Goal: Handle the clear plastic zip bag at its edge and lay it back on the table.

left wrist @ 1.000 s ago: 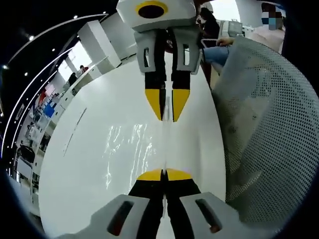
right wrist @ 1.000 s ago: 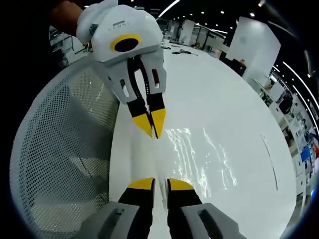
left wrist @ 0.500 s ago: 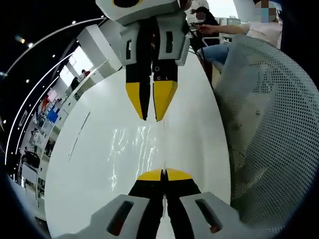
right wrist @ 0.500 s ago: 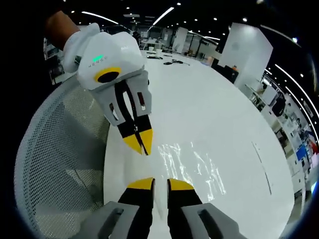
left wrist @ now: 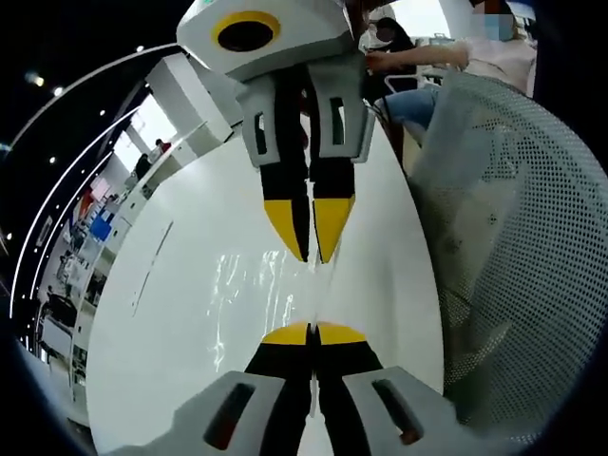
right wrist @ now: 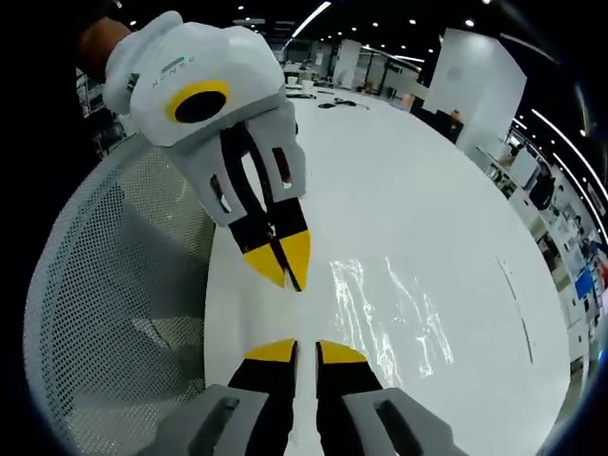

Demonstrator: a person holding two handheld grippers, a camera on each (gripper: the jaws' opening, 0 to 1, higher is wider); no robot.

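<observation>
Clear zip bag [right wrist: 389,313] flat on white table [right wrist: 427,190], L hand-held gripper [right wrist: 288,271] just beside.

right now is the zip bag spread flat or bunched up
Spread flat: the clear zip bag lies as a glossy sheet on the white table, its near edge between the left gripper jaws.

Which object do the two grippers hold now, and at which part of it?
Both the left gripper and the right gripper pinch the clear zip bag along its near edge; the rest lies on the white table.
</observation>
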